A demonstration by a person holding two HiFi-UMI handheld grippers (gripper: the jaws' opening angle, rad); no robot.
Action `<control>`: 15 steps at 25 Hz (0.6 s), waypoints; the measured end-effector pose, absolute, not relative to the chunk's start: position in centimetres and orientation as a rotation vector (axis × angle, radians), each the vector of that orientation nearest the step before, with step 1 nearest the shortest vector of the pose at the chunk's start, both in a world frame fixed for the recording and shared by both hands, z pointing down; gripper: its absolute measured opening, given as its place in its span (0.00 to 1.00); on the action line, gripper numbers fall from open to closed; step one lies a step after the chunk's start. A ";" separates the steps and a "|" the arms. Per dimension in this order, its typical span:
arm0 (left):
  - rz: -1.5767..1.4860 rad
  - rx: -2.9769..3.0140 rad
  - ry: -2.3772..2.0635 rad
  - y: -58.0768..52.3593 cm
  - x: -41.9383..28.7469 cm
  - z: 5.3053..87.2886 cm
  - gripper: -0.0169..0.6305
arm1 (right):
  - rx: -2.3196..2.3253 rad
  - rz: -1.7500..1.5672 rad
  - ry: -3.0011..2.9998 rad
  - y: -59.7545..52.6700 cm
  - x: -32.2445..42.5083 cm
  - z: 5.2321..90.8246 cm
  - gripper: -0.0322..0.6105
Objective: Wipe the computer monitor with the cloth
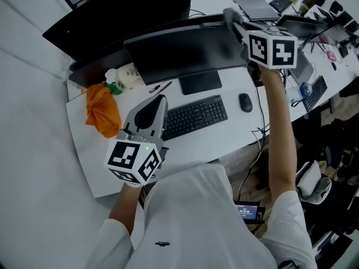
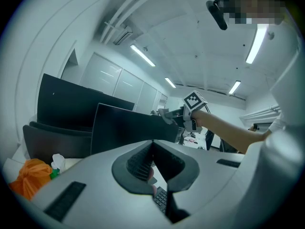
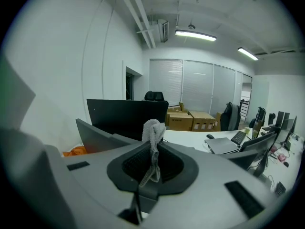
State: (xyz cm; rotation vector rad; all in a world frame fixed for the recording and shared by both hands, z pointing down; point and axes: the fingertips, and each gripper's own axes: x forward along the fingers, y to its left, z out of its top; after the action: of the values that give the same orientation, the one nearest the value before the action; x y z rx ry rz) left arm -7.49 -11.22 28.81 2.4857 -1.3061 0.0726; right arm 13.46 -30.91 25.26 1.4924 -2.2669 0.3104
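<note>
Right hand-held gripper (image 3: 151, 151) is clenched on the cloth (image 3: 153, 128). The pale mesh cloth is pinched between the jaws and a bunched end sticks up past the tips. In the head view this hand-held gripper is raised at the top right corner of the monitor (image 1: 185, 52), cloth at the screen's top edge; contact unclear.

Left hand-held gripper (image 1: 160, 98) has its jaws closed together with nothing between them. It hangs low over the tabletop (image 1: 224, 136), just left of the keyboard (image 1: 193, 116), tips pointing toward the monitor.

The monitor stands mid-tabletop with its screen dark, and the keyboard lies in front of its stand. A mouse (image 1: 245, 102) sits right of the keyboard. A pen (image 1: 160, 87) lies near the monitor's left lower corner, with a white bottle (image 1: 124, 77) beside it. An orange bag (image 1: 102, 110) is crumpled toward the left edge of the tabletop. A second dark monitor (image 1: 120, 10) stands behind, at the far edge.
</note>
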 end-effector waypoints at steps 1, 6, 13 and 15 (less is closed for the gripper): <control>0.078 2.486 -1.303 -11.3 -7.3 29.0 0.05 | 1.504 0.315 -2.263 -31.1 14.2 25.2 0.11; 0.088 2.475 -1.281 -11.8 -6.2 29.6 0.05 | 1.542 0.341 -2.230 -31.6 17.1 25.8 0.11; 0.099 2.482 -1.260 -12.4 -4.3 29.5 0.05 | 1.557 0.359 -2.210 -32.2 20.6 26.2 0.11; 0.103 2.484 -1.251 -12.6 -3.7 29.6 0.05 | 1.569 0.354 -2.191 -32.4 21.8 26.3 0.11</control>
State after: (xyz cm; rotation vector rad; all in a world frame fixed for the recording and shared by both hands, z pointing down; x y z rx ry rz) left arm -3.69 -12.64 29.65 2.4843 -1.2512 0.1028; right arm 21.83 -32.37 26.33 1.5686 -2.1911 0.3539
